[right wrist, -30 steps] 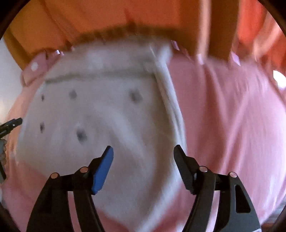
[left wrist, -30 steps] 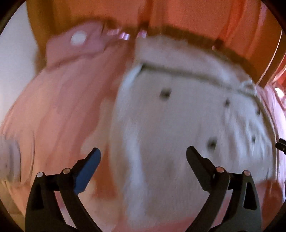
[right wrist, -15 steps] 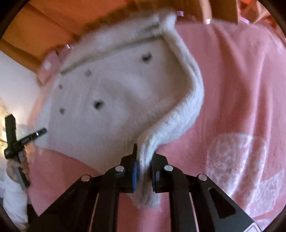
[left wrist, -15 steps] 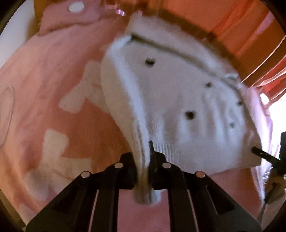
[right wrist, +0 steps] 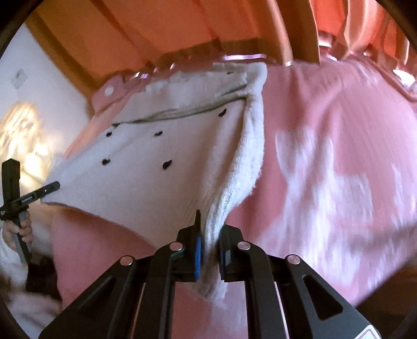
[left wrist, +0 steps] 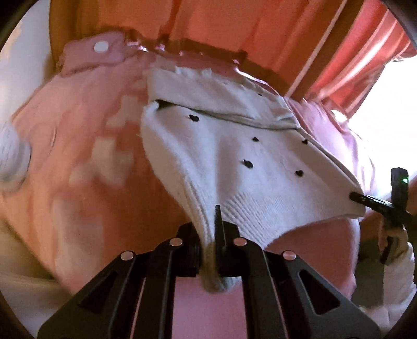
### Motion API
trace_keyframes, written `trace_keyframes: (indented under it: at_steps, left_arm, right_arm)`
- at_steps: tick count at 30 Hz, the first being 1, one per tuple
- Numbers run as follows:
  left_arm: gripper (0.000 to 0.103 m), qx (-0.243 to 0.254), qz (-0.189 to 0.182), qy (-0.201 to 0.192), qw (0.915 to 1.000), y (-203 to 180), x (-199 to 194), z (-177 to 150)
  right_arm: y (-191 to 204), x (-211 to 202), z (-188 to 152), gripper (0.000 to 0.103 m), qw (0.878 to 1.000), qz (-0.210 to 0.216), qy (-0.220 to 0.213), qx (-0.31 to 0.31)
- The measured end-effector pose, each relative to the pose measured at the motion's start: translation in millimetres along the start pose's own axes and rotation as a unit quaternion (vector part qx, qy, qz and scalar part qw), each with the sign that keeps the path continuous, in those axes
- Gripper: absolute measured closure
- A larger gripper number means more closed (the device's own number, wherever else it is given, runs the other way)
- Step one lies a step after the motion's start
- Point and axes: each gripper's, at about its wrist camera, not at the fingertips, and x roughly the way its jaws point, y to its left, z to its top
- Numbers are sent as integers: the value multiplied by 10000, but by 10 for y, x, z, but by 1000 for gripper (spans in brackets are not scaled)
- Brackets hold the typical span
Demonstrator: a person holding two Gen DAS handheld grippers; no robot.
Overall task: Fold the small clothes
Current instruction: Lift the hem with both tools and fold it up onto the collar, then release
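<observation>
Garment: one small white knit sweater (left wrist: 229, 167) with scattered black dots, lying on a pink blanket (left wrist: 78, 161) patterned with pale shapes. Its near hem is lifted off the blanket at both lower corners and stretched between the two tools; the far part, with a grey-edged fold across it, rests flat on the blanket.

Left gripper (left wrist: 209, 250): jaws clenched on the sweater's ribbed lower corner, a tuft of knit bunched out below the fingers. Also seen from the right wrist view at far left (right wrist: 53, 186), its tip meeting the sweater's opposite corner, a person's hand (right wrist: 19, 232) around the handle.

Right gripper (right wrist: 208, 250): jaws clamped on the other ribbed corner, blue pad (right wrist: 198, 256) pressed against the knit. In the left wrist view it appears at the right edge (left wrist: 358, 197), small and partly washed out by glare.

Surroundings: orange wooden headboard (left wrist: 208, 23) behind the blanket; orange curtain (left wrist: 365, 52), probably, at upper right.
</observation>
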Motion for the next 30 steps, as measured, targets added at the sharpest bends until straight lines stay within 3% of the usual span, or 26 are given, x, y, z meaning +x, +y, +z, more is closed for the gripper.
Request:
trace_keyframes:
  at_steps: [4, 6, 9, 12, 15, 18, 21, 23, 25, 27, 28, 30]
  left_arm:
    - [96, -264, -301, -80, 9992, -81, -490, -295]
    - [96, -158, -239, -476, 9985, -124, -686, -93]
    - [95, 293, -31, -1113, 9934, -145, -651, 463]
    - [95, 196, 122, -1501, 9884, 65, -245, 1164]
    - [94, -100, 380, -1717, 9844, 320, 425, 1715]
    - [92, -272, 793, -1479, 9854, 547, 1233, 2031]
    - [91, -604, 1047, -1131, 9862, 728, 1809, 2096]
    - [83, -610, 1033, -1339, 9837, 772, 1872, 2058]
    - [53, -526, 1055, -1626, 9796, 789, 1850, 2009]
    - [42, -480, 1200, -1861, 9740, 774, 1809, 1981]
    - [39, -447, 1131, -1887, 9745, 764, 1795, 1989]
    - [32, -363, 901, -1879, 9774, 740, 1799, 2024]
  right_arm:
    - [241, -448, -211, 94, 9994, 165, -21, -289]
    - [277, -650, -45, 94, 9983, 215, -402, -358]
    - [62, -721, 580, 93, 9913, 252, -1264, -271]
    - [-398, -315, 1294, 93, 9813, 330, -1845, 439]
    - [-708, 359, 1780, 92, 9784, 198, -1852, 894]
    - [-866, 1134, 2088, 88, 9800, -270, -1628, 1116]
    - [-896, 1482, 2160, 86, 9772, -559, -1590, 1289]
    - [-962, 1501, 2184, 81, 9711, -418, -1884, 1403]
    - [-1074, 1416, 2175, 76, 9647, -314, -2152, 1485]
    - [-1161, 1333, 2188, 67, 9569, -303, -2394, 1619]
    - [-1151, 1288, 2193, 61, 9541, -319, -2486, 1638]
    - [-1123, 1216, 2173, 59, 9513, -398, -2605, 1597]
